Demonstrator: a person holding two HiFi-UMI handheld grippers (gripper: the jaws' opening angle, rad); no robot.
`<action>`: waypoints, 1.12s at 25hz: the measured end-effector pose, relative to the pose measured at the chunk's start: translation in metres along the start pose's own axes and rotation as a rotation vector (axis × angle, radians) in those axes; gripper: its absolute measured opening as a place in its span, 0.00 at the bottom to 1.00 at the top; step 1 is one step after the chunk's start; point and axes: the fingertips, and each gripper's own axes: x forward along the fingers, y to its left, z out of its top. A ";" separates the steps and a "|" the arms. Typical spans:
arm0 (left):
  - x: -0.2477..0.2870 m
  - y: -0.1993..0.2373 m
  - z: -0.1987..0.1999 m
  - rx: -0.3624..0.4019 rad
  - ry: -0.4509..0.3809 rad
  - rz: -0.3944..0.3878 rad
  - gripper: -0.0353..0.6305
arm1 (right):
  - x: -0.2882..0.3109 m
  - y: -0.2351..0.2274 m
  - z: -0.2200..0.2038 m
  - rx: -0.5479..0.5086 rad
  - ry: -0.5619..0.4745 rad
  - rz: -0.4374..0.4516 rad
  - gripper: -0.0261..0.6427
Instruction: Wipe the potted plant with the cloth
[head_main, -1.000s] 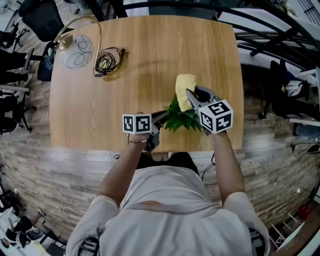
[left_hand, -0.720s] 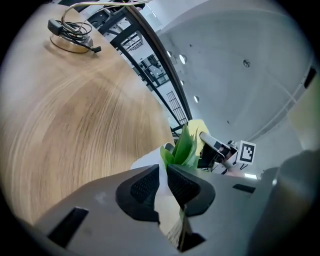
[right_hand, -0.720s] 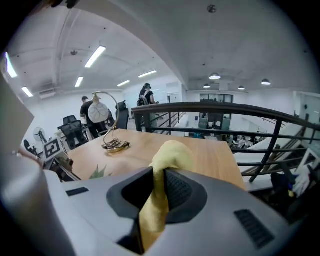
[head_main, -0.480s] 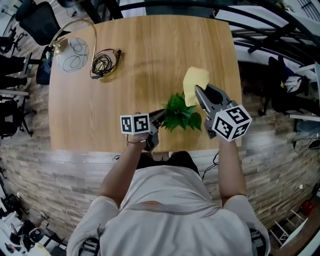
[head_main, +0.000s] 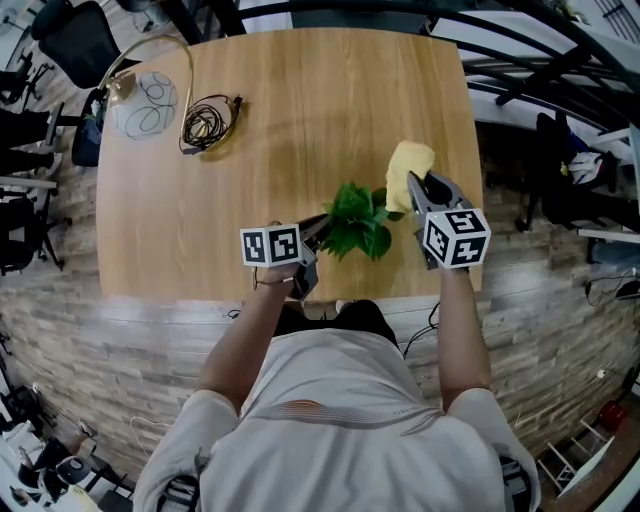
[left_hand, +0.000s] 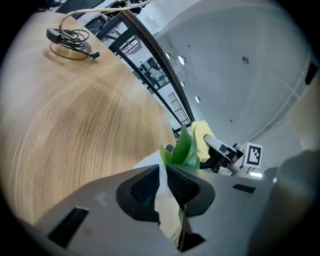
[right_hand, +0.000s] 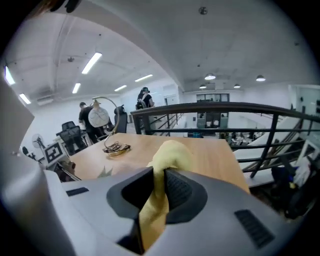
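A small green potted plant (head_main: 355, 222) stands near the front edge of the wooden table (head_main: 280, 80). My left gripper (head_main: 322, 230) reaches it from the left. In the left gripper view its jaws (left_hand: 163, 170) are nearly together, pinching the rim of the white pot (left_hand: 159, 192), with leaves (left_hand: 185, 147) rising just past them. My right gripper (head_main: 412, 190) is shut on a yellow cloth (head_main: 410, 163) just right of the plant. The cloth (right_hand: 170, 150) bulges out past the right gripper's (right_hand: 159, 172) pads.
A coiled black cable (head_main: 205, 122) and a gold lamp with a round wire base (head_main: 148, 100) sit at the table's far left. Dark railings (head_main: 540, 70) run past the right edge. People (right_hand: 97, 117) stand far behind the table.
My right gripper has carried the yellow cloth off the top of the leaves to the plant's right. The left gripper has stayed at the pot.
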 end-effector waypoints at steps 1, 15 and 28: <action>0.000 0.000 0.000 0.000 -0.001 0.002 0.13 | -0.008 -0.010 0.001 0.000 -0.006 -0.028 0.20; 0.001 0.000 0.002 0.010 -0.006 0.019 0.13 | -0.064 0.166 -0.039 0.102 -0.131 0.377 0.20; 0.002 -0.002 0.002 0.025 -0.005 0.027 0.13 | -0.099 0.015 -0.061 0.259 -0.186 0.069 0.20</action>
